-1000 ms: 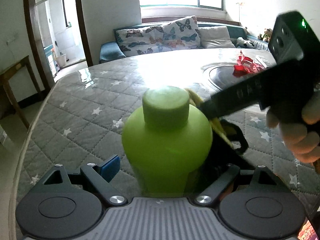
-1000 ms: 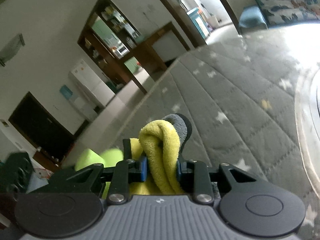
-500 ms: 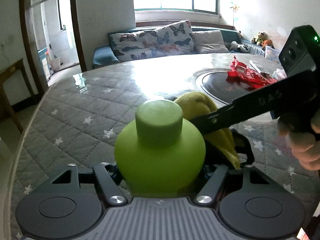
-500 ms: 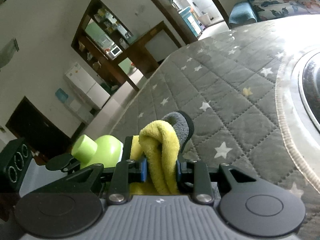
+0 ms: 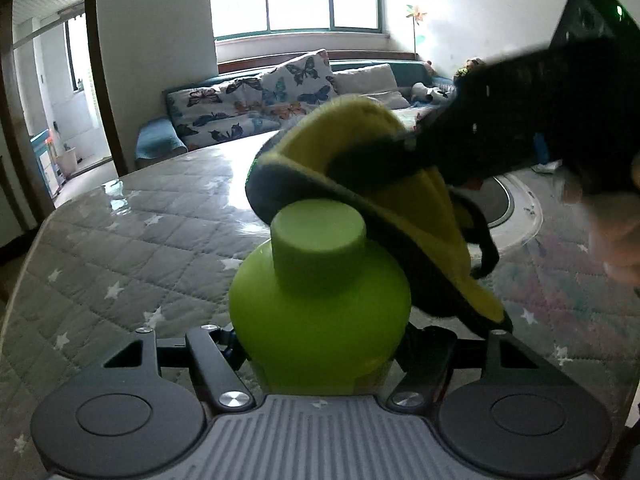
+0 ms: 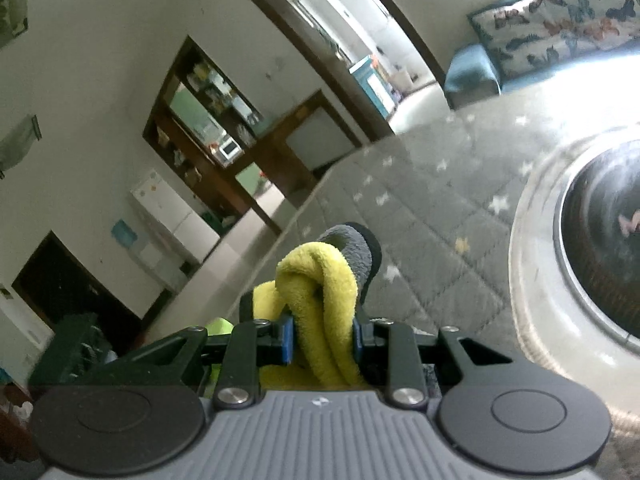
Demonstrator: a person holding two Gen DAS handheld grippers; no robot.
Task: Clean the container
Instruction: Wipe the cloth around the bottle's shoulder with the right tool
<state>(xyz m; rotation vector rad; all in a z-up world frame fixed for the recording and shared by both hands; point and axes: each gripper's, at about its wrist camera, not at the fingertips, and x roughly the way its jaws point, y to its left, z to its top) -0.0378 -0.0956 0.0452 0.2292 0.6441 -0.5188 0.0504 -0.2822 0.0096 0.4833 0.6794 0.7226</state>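
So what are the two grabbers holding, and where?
The left gripper clamps the green container around its round body. The right gripper pinches the bunched yellow cloth at its fold.

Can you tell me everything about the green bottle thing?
The green container is bright lime green and looks like smooth plastic. It has a round, fat body and a short, wide cap on top, shut. It stands upright over the grey starry table cover, squeezed between the left tongs, which are shut on its lower body. A yellow and grey cloth, held by the right tongs, drapes over the cap's back edge and down the right shoulder.
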